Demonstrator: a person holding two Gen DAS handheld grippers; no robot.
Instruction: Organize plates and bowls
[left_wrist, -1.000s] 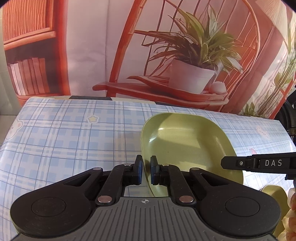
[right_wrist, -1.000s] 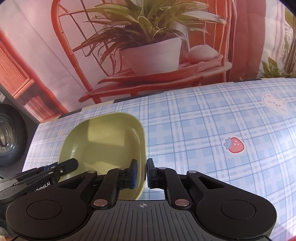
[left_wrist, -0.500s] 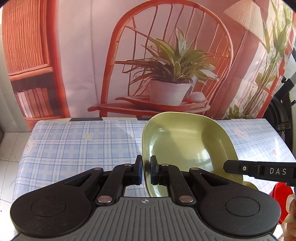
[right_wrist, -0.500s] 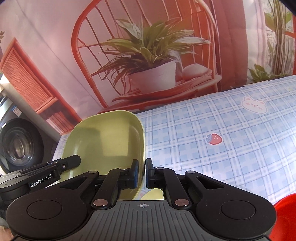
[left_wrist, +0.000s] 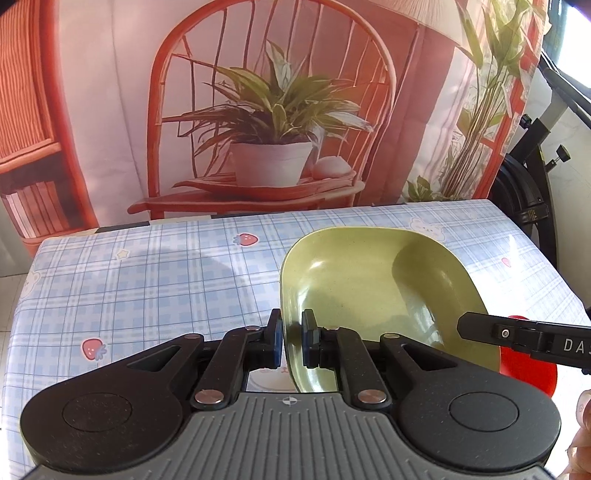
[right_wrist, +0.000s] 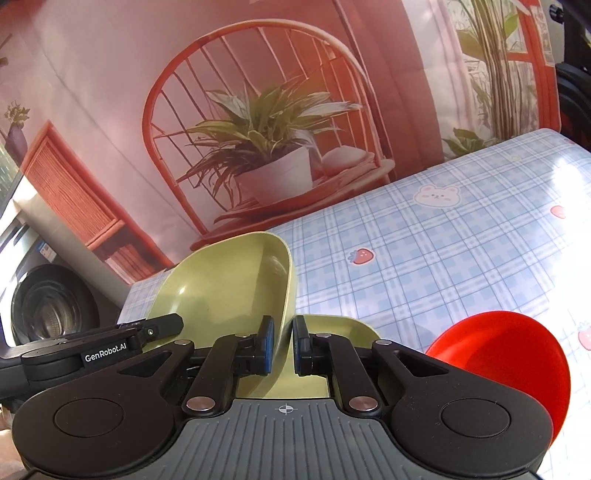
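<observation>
Bright daylight from 2 o'clock glares off the tablecloth (right_wrist: 554, 192); fisheye bends edges, focus sharp.

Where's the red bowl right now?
The red bowl sits on the table at lower right in the right wrist view, just right of the second green dish under the held green plate.

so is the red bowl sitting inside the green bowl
No, in the right wrist view the red bowl sits apart to the right of the green bowl, which both grippers hold.
</observation>
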